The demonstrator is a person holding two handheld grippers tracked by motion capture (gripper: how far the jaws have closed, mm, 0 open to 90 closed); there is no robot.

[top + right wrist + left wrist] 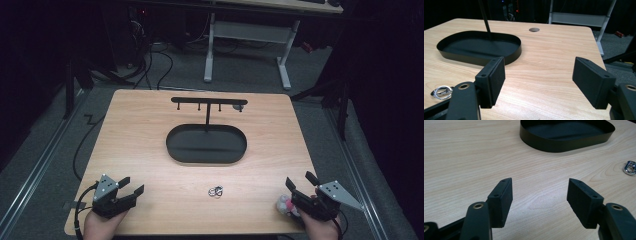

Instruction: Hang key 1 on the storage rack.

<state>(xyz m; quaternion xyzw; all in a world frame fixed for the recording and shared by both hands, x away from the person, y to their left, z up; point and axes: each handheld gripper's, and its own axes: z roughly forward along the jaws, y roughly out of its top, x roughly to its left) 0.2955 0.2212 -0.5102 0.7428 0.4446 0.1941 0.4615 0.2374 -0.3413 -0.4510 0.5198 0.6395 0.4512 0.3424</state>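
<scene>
Resting at the near corners of a light wooden desk [150,130], two hand-held grippers sit with jaws spread wide and nothing between them. The left hand-held gripper [131,187] lies at the near left corner, the right hand-held gripper [300,181] at the near right, well apart from each other. Between them, near the front edge, lies a small cluster of silver metal rings [216,191], touching neither tool; it also shows at the right edge of the left gripper view [630,168] and at the lower left of the right gripper view [441,92]. Beyond the rings stands a black oval tray [172,150] with a thin upright post carrying a crossbar with short pegs [209,100]. A pinkish object [284,204], too blurred to identify, sits just beside the right tool. No brand, label or writing can be read anywhere in the scene.
</scene>
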